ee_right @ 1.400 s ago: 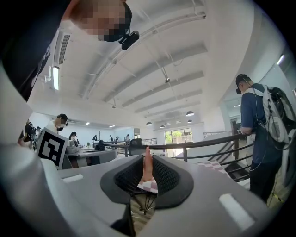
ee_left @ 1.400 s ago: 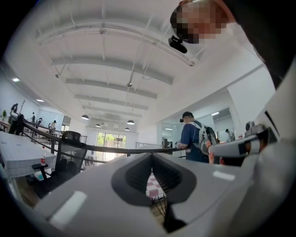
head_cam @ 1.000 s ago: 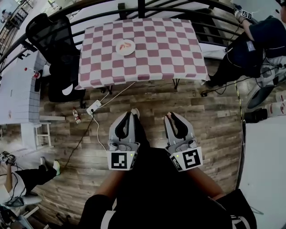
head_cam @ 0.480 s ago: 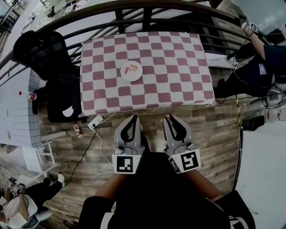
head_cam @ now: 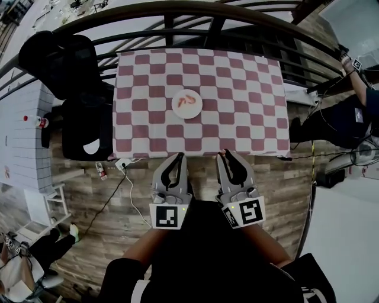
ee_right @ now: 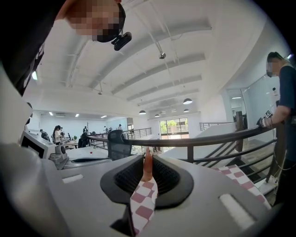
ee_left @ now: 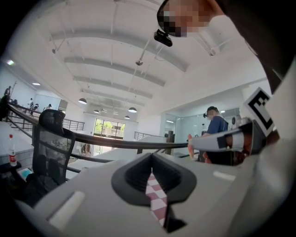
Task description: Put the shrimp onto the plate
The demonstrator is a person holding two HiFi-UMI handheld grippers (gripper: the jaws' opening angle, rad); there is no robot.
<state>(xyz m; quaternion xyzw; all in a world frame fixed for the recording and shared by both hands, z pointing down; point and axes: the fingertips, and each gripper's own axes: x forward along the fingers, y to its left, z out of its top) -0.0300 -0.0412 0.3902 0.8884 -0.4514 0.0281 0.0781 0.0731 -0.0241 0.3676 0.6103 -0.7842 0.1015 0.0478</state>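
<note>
A white plate [head_cam: 187, 103] lies on the red-and-white checked table [head_cam: 249, 89], with red shrimp [head_cam: 188, 99] on it. Both grippers are held side by side just short of the table's near edge, well back from the plate. My left gripper [head_cam: 177, 156] [ee_left: 152, 173] is shut, and only checked cloth shows through the slit between its jaws. My right gripper [head_cam: 224, 154] [ee_right: 147, 169] is shut on a small orange-pink shrimp [ee_right: 147, 163], whose tip sticks out past the jaws. That shrimp [ee_left: 189, 141] also shows at the right gripper's tip in the left gripper view.
A dark metal railing [head_cam: 207, 12] runs behind the table. A black office chair [head_cam: 56, 56] stands at the table's left. A power strip [head_cam: 123, 164] with its cable and a small bottle [head_cam: 102, 172] lie on the wooden floor. A person [head_cam: 346, 115] stands at the right.
The table and plate have come nearer to both grippers and shifted slightly right in the head view. Both grippers keep their pose, jaws still shut.
</note>
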